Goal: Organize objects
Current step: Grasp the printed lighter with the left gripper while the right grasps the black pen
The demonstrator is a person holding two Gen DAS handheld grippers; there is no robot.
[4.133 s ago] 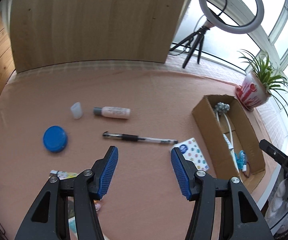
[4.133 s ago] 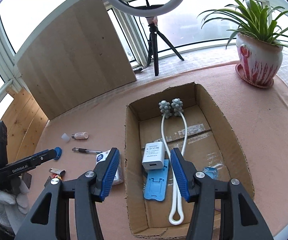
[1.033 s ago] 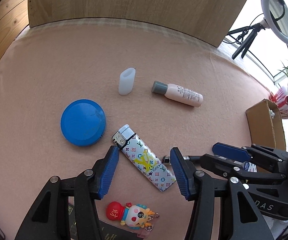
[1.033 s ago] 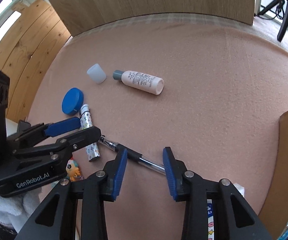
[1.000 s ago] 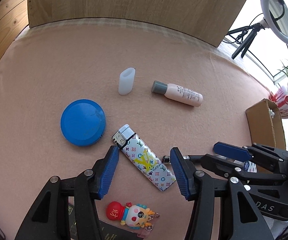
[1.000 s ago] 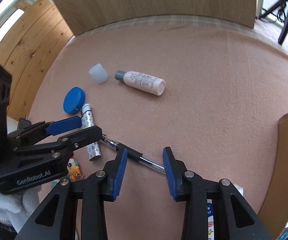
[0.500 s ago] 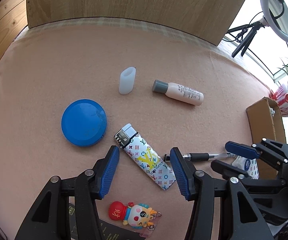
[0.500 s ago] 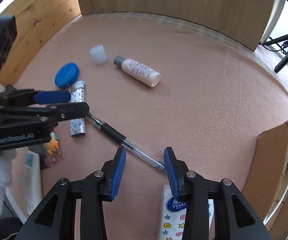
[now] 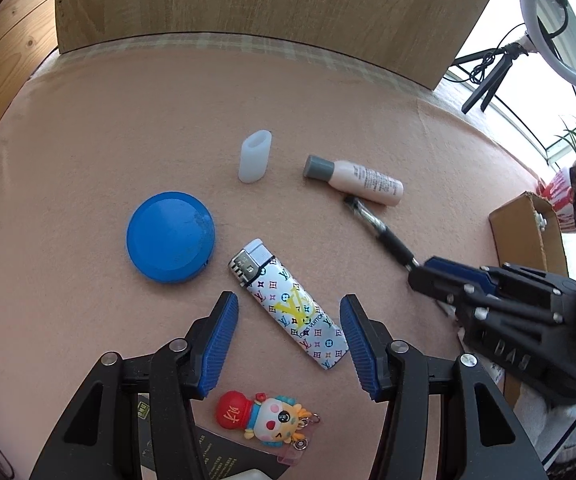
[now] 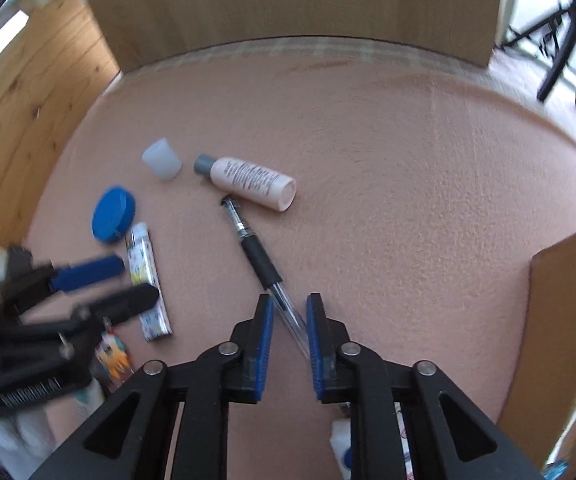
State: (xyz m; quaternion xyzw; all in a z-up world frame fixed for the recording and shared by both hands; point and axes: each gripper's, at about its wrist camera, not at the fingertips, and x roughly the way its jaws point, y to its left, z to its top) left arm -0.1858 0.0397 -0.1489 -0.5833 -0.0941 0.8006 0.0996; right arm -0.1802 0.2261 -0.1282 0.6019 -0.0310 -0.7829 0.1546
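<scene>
Now, right gripper narrowly parted around the pen at lower centre, not clamped; close squarely. Left gripper wide open, empty, straddling lighter.

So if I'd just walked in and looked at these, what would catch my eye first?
Probably the patterned lighter, lying flat on the pink cloth between the open blue fingers of the left gripper. Beside it lies a bright blue round lid. To the right, the right gripper has its fingers on either side of the clear end of a pen, whose other end nearly reaches a small pink bottle.
</scene>
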